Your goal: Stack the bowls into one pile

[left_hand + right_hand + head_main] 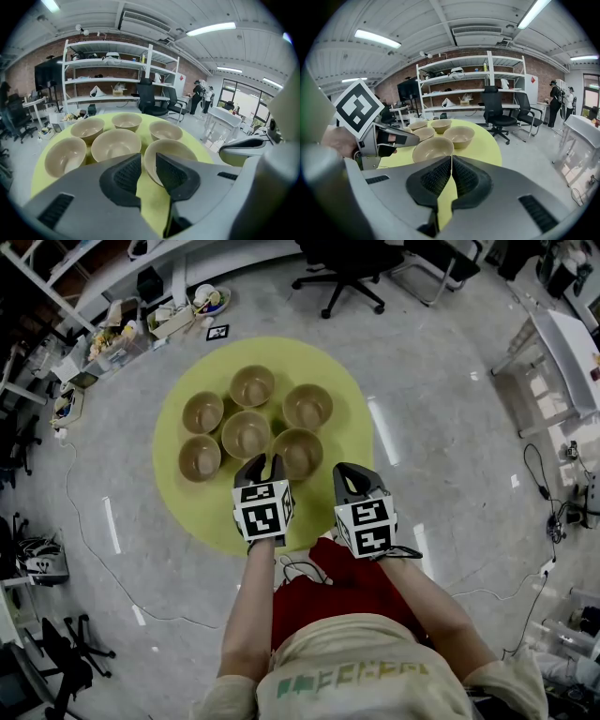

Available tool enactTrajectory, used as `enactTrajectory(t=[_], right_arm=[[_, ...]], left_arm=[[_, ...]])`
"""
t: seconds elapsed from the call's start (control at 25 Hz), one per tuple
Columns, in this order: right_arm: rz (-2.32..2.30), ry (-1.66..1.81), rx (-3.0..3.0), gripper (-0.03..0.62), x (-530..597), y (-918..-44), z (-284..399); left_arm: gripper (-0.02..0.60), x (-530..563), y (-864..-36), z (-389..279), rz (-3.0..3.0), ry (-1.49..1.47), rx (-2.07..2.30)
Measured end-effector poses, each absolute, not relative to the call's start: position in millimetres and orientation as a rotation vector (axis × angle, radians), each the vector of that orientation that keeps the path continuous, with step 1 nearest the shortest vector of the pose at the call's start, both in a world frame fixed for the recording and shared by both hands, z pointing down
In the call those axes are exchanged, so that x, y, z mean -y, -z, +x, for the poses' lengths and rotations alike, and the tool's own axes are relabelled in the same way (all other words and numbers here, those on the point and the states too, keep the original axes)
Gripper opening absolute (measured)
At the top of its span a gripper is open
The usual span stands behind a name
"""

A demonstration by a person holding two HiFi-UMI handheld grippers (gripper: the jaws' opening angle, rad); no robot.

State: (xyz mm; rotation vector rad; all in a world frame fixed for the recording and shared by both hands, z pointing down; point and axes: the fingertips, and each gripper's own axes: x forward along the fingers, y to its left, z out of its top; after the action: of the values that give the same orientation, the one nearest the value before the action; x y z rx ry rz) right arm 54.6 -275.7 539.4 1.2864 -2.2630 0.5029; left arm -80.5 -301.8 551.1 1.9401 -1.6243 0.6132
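Several tan bowls stand apart on a round yellow table (202, 512). The nearest one (297, 452) is at the front right of the group, with another (246, 433) in the middle. My left gripper (261, 465) hovers just in front of the nearest bowl (171, 151). Its jaws are open (147, 164); the bowl's near rim lies by the right jaw, and the pads press on nothing. To the right, over the table's edge, my right gripper (352, 474) has its jaws closed together (451, 161) with nothing held. The nearest bowl (432, 148) shows ahead of it.
A black office chair (342, 273) stands behind the table. White shelves with clutter (112, 75) line the brick wall. A white table (562, 343) is at the right, and cables (84, 540) run over the floor. Two people (202, 96) stand far back.
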Motion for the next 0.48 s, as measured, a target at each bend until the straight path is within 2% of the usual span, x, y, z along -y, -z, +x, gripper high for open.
enactTrajectory(t=[0.48], right_arm=[[1.319,-0.476,2.289,0.037,274.0,-523.4,54.0]], left_arm=[[0.091,295.8,-526.4,-89.5,1.950,-0.535,1.685]])
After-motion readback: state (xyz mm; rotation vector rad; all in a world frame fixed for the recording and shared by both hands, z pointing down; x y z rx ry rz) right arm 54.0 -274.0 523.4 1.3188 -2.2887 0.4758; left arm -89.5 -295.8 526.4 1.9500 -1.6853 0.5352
